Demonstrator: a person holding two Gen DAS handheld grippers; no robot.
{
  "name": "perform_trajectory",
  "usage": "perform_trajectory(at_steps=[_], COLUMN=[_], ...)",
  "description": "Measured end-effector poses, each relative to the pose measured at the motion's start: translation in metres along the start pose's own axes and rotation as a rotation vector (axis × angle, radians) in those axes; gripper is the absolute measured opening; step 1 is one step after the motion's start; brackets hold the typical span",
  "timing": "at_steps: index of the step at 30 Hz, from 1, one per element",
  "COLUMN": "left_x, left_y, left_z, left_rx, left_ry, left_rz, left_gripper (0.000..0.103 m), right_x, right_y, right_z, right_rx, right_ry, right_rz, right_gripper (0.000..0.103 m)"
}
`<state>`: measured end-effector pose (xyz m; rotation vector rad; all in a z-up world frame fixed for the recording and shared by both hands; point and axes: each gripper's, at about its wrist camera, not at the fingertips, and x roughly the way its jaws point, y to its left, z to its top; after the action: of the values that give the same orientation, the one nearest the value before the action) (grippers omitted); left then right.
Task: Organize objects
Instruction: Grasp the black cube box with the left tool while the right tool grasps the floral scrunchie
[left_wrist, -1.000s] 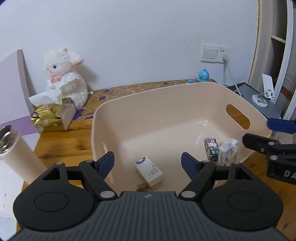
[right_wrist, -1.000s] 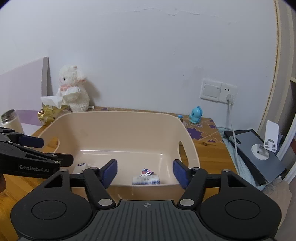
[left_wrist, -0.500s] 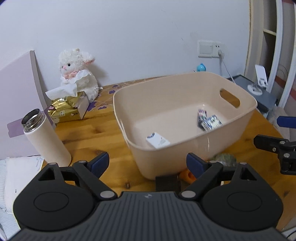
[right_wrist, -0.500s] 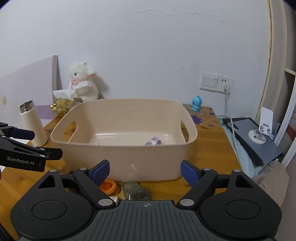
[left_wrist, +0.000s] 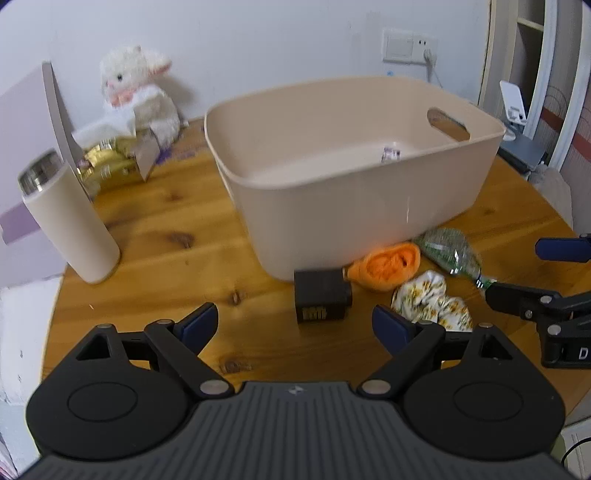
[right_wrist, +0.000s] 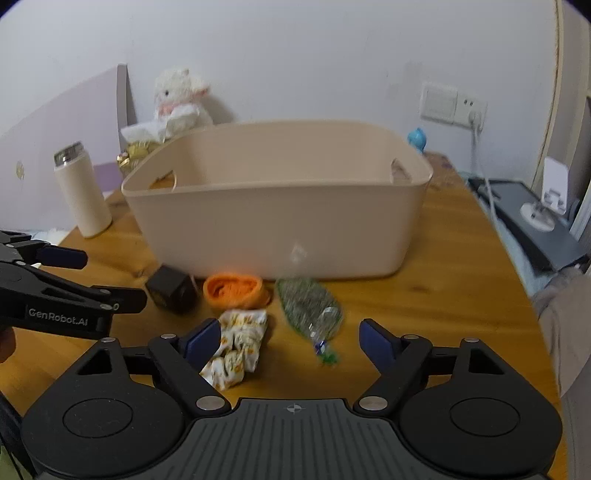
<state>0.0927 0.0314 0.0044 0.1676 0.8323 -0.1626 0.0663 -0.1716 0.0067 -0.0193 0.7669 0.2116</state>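
- Left wrist view had the beige bin (left_wrist: 369, 206) in the upper middle of the frame, standing on the wooden counter (left_wrist: 166, 236), with one small printed packet (left_wrist: 390, 153) showing on its floor.
- Along the bin's near wall lay a black box (left_wrist: 321, 295), an orange cloth (left_wrist: 386, 266), a floral cloth (left_wrist: 430, 299) and a green mesh-wrapped bottle (left_wrist: 448, 251); the box and the orange cloth sat against the wall.
- Left tool (left_wrist: 295, 325) hovered low in the frame before the black box, its blue-tipped jaws spread wide and holding nothing.
- Right tool (right_wrist: 286, 341), in the right wrist view, was likewise wide apart and empty, with the floral cloth beside its left fingertip and the bottle's cap end between the tips.
- A cream flask (left_wrist: 68, 221) stood at the left, well apart from the bin.
- A white plush lamb (left_wrist: 138, 92) and a gold tissue pack (left_wrist: 110, 162) sat in the upper left by the wall.
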Motion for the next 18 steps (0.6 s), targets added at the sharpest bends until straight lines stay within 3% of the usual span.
perform_trajectory(at_steps=[16,18], left_x=[0.054,0.06], left_y=[0.009,0.01], left_z=[-0.009,-0.009], left_rx=[-0.075,-0.082], left_ry=[0.067,0.066], left_rz=[-0.077,-0.083], left_gripper=[0.091,0.091], right_x=[0.049,0.052], right_y=[0.017,0.019], right_z=[-0.007,-0.005], right_rx=[-0.023,-0.031], right_ry=[0.141,0.147], right_rz=[0.05,0.057], right_gripper=[0.068,0.061])
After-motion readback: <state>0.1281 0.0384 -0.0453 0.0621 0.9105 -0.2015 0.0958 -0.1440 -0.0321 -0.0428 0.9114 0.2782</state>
